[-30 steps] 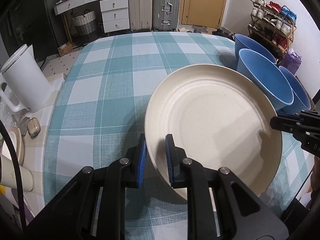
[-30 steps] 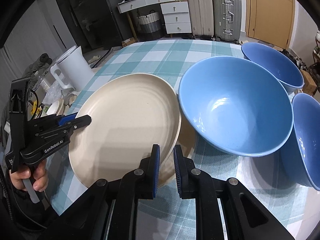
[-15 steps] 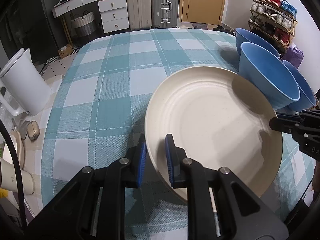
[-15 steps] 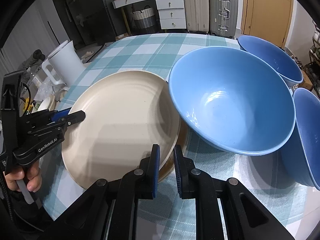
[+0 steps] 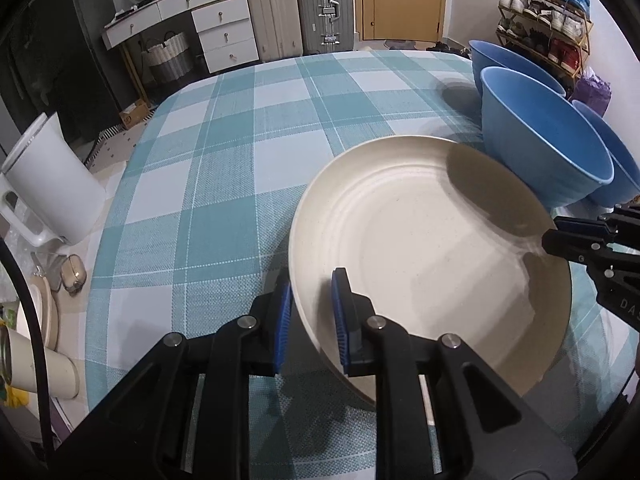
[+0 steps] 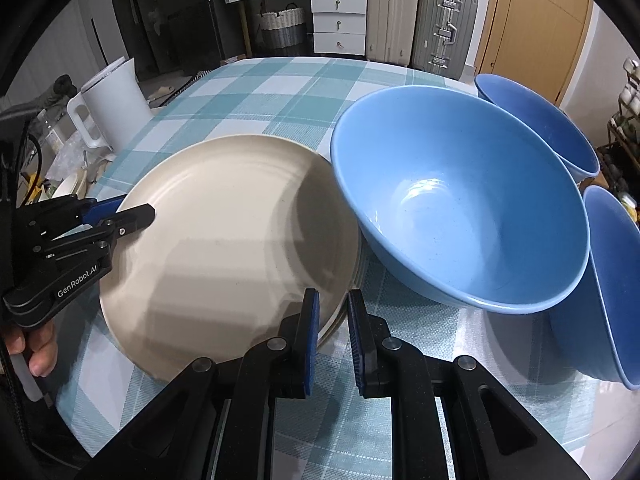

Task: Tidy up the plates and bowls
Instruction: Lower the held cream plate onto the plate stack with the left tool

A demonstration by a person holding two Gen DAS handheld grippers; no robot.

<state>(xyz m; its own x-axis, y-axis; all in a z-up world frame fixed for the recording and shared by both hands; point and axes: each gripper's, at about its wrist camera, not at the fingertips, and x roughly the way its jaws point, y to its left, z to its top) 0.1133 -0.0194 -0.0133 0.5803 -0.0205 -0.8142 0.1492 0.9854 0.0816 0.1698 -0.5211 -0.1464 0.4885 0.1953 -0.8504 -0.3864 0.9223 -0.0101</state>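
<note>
Plainly, the left gripper is clamped on the near rim of the cream plate, one blue pad inside the dish and one outside. Opposite it, the right gripper pinches the plate's other edge the same way. Between them the plate sits tilted above the checked tablecloth, its far rim touching or just short of the nearest blue bowl. Two more blue bowls stand close behind and beside that one. A white kettle stands off the table's left edge.
</note>
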